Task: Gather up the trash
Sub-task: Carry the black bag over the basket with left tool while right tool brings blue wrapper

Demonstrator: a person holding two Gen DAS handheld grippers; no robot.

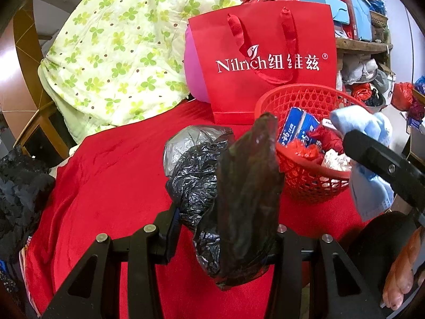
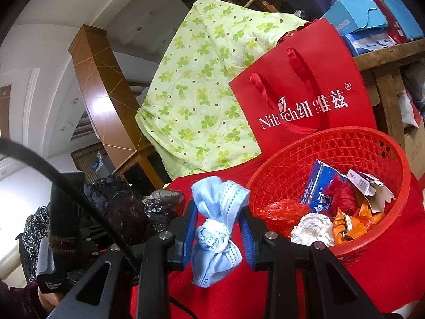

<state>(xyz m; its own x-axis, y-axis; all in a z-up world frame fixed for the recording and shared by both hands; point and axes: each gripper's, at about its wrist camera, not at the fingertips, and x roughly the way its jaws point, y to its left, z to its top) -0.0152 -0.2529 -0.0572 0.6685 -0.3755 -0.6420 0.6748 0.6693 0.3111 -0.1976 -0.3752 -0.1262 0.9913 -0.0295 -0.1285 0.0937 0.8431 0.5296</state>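
Note:
My left gripper is shut on a crumpled black plastic bag that stands up between its pads, just left of the red mesh basket. The same black bag shows at the left in the right wrist view. My right gripper is shut on a knotted bundle of light blue face masks, held beside the near left rim of the basket. In the left wrist view, the masks hang over the basket's right rim. Inside lie a blue box, red plastic, white tissue and an orange wrapper.
A red cloth covers the surface. A red gift bag stands behind the basket, with a green clover-print quilt piled to its left. Cluttered shelves with blue boxes rise at the back right. A hand shows bottom right.

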